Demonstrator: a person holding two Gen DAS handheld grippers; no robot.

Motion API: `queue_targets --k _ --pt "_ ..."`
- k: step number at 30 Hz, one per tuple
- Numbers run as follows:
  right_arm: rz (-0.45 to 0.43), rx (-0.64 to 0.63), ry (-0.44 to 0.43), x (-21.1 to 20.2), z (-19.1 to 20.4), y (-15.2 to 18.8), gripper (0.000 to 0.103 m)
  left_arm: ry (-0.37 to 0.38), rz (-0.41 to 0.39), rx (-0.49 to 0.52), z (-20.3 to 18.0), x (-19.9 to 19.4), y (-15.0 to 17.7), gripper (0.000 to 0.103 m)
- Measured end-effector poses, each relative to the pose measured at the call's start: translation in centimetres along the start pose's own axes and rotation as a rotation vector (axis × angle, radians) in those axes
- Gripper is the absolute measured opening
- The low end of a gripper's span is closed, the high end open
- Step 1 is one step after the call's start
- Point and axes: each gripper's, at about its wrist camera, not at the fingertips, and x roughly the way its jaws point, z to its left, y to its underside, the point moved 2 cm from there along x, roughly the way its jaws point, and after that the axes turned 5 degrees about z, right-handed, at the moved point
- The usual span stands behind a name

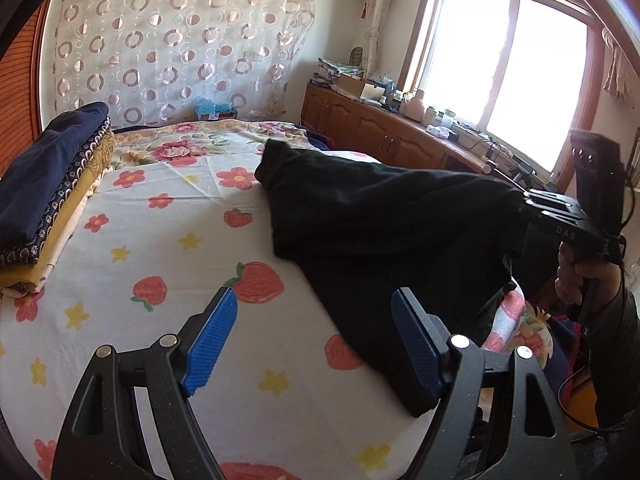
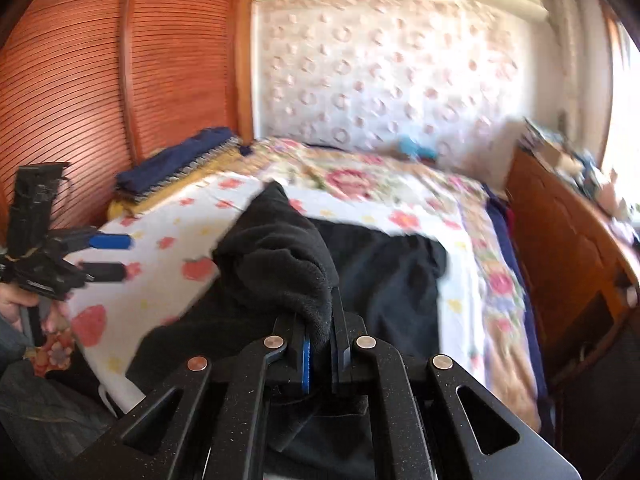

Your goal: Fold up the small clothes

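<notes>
- Looking down my left wrist cam first: my left gripper [image 1: 314, 344] is spread wide with nothing between the blue pads [image 1: 212, 340], hanging just above the strawberry-print sheet [image 1: 168, 216].
- The black garment [image 1: 372, 220] is draped across the right half of the bed; its near edge runs down close to my right-hand finger, but I can't tell if it touches.
- Over on the far right, my right gripper [image 1: 532, 208] has the raised end of that garment bunched at its tip, with my hand [image 1: 580, 276] wrapped round the handle below.
- Stack of folded clothes [image 1: 44, 196] sits at the left edge of the bed, navy piece on top, mustard one at the bottom, well apart from the black one.
- Switching to the right wrist cam (pretty blurry): my right gripper [image 2: 320, 344] is clamped on a thick fuzzy fold of the black garment [image 2: 280, 256], and the rest of it trails onto the sheet [image 2: 404, 216] behind.
- My left gripper [image 2: 108, 256] shows at the left, fingers apart, over the sheet.
- Folded stack [image 2: 176, 172] is back by the slatted wooden doors [image 2: 120, 80].
</notes>
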Motion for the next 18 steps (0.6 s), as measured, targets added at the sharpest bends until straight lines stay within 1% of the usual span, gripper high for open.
queue_targets --k 3,5,7,9,10,11,13,15,18 --pt "0.059 0.044 0.025 -0.1 -1.6 2.1 0.006 0.008 0.001 0.005 -0.2 0.3 -0.2 0.08" --pt "0.106 0.053 0.031 0.4 -1.9 3.1 0.006 0.012 0.005 0.011 -0.5 0.6 -0.2 0.08" --pt "0.138 0.053 0.065 0.9 -2.0 4.1 0.006 0.012 0.007 0.016 -0.7 0.7 -0.3 0.08" --pt "0.122 0.057 0.102 0.4 -2.0 4.3 0.006 0.008 0.01 0.024 -0.9 0.7 -0.3 0.08" --pt "0.106 0.063 0.1 0.0 -1.7 4.1 0.011 0.006 0.01 0.027 -1.1 0.8 -0.3 0.08" --pt "0.089 0.069 0.1 -0.5 -1.4 4.0 0.013 0.004 0.01 0.028 -1.2 0.8 -0.3 0.08" --pt "0.059 0.074 0.142 -1.5 -1.0 3.8 0.022 0.005 0.01 0.03 -1.4 0.9 -0.4 0.08" --pt "0.043 0.084 0.16 -2.5 -0.8 3.9 0.026 0.006 0.01 0.035 -1.5 0.9 -0.3 0.08" --pt "0.053 0.087 0.151 -2.4 -1.0 4.1 0.027 0.01 0.012 0.036 -1.8 1.0 -0.2 0.08"
